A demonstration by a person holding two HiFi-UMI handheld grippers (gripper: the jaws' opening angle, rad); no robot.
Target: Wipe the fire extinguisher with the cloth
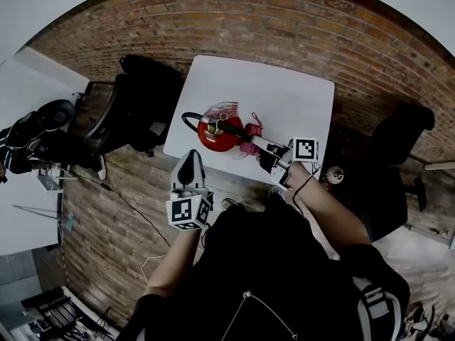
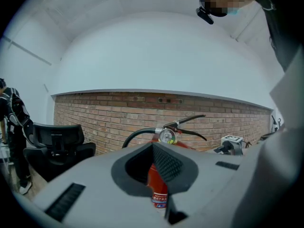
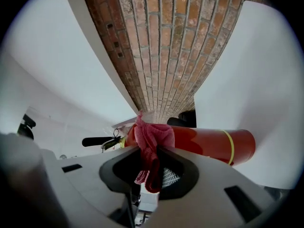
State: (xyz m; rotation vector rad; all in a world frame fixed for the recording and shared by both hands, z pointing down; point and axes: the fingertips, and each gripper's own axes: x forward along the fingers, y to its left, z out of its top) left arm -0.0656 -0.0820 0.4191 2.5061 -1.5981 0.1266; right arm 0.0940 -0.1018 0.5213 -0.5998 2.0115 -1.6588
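Black top (image 1: 284,290); grey left gripper (image 1: 190,156), right gripper (image 1: 257,143) (square-marked cubes)

light: soft and even, a bit dim
table (image 1: 284,91): brightest patch, nearly washed out
edges: heavy fisheye bend, black corners far from the table

The red metal fire extinguisher (image 1: 217,132) stands near the front edge of the white square table (image 1: 284,91), the pink fabric cloth (image 1: 249,146) against its right side. A black office chair (image 1: 135,109) stands left of the table.
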